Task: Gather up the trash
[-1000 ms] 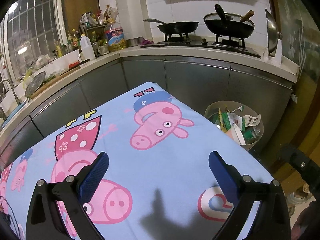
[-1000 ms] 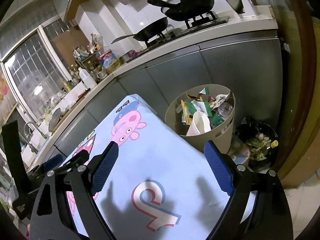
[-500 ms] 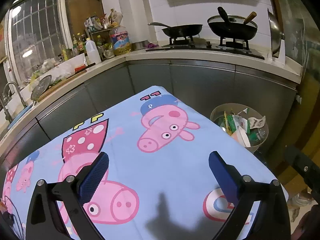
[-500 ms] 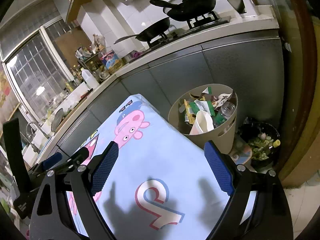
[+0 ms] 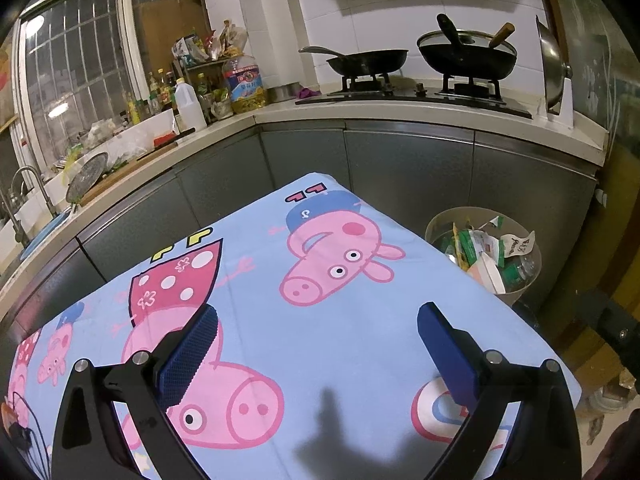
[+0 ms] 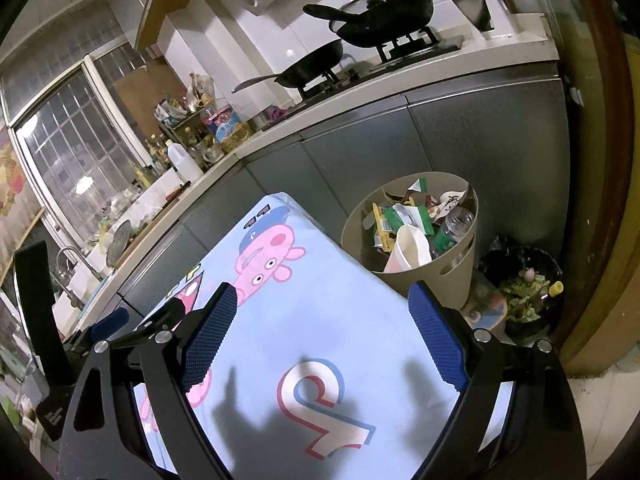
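A beige waste bin (image 5: 528,268) (image 6: 460,264) stands on the floor past the table's far right edge, filled with wrappers, a paper cup (image 6: 412,246) and a plastic bottle (image 6: 454,226). My left gripper (image 5: 316,324) hovers over the light blue cartoon-pig tablecloth (image 5: 320,320), its blue pads wide apart with nothing between them. My right gripper (image 6: 322,300) is open too, empty, above the cloth's right part (image 6: 320,340) and short of the bin. The left gripper's body (image 6: 132,328) shows at the left of the right wrist view.
Grey cabinets under a worktop run behind the table, with two black pans (image 5: 466,58) on the stove, bottles (image 5: 190,106) and a sink tap (image 5: 24,192). A black bag of food scraps (image 6: 524,292) sits on the floor right of the bin, by a wooden door frame.
The left wrist view has tilted slightly, so the table and the bin sit a little lower and further right. Both grippers stay open and empty.
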